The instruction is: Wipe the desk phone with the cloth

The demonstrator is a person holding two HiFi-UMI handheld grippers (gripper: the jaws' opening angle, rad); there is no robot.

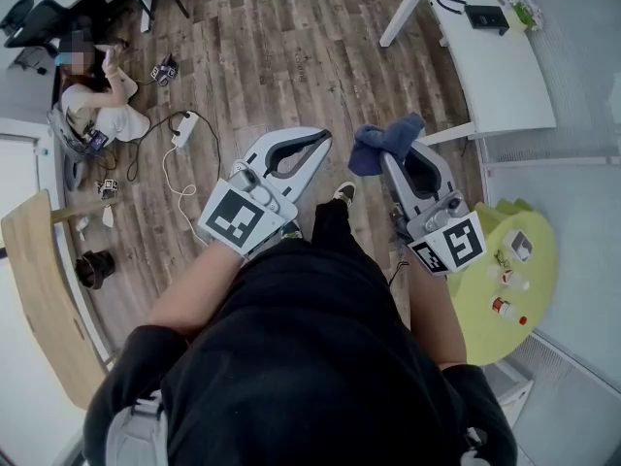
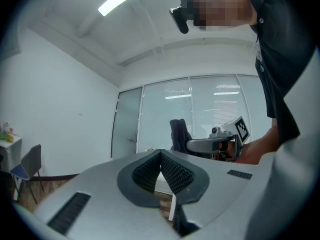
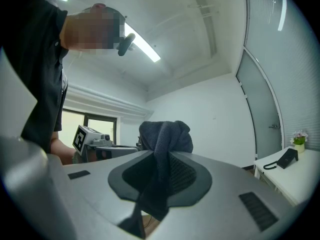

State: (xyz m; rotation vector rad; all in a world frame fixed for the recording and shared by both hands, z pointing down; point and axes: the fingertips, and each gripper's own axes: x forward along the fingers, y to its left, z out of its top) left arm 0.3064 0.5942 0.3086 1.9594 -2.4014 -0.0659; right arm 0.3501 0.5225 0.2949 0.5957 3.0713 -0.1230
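The black desk phone (image 1: 485, 16) lies on a white table (image 1: 505, 76) far ahead at the upper right. In the right gripper view the desk phone (image 3: 286, 158) is small at the right edge. My right gripper (image 1: 398, 155) is shut on a dark blue cloth (image 1: 384, 142), held in the air well short of the table. The cloth (image 3: 165, 136) bunches above the jaws and hangs down between them. My left gripper (image 1: 322, 138) is beside it, shut with nothing in it, its ribbed pads (image 2: 172, 174) meeting at the tip. Both grippers hang over the wooden floor.
A yellow-green round table (image 1: 543, 289) with small bottles stands close at my right. A person (image 1: 97, 100) sits on the floor at the far left near a power strip (image 1: 184, 129) and cables. A wooden board (image 1: 39, 289) leans at the left.
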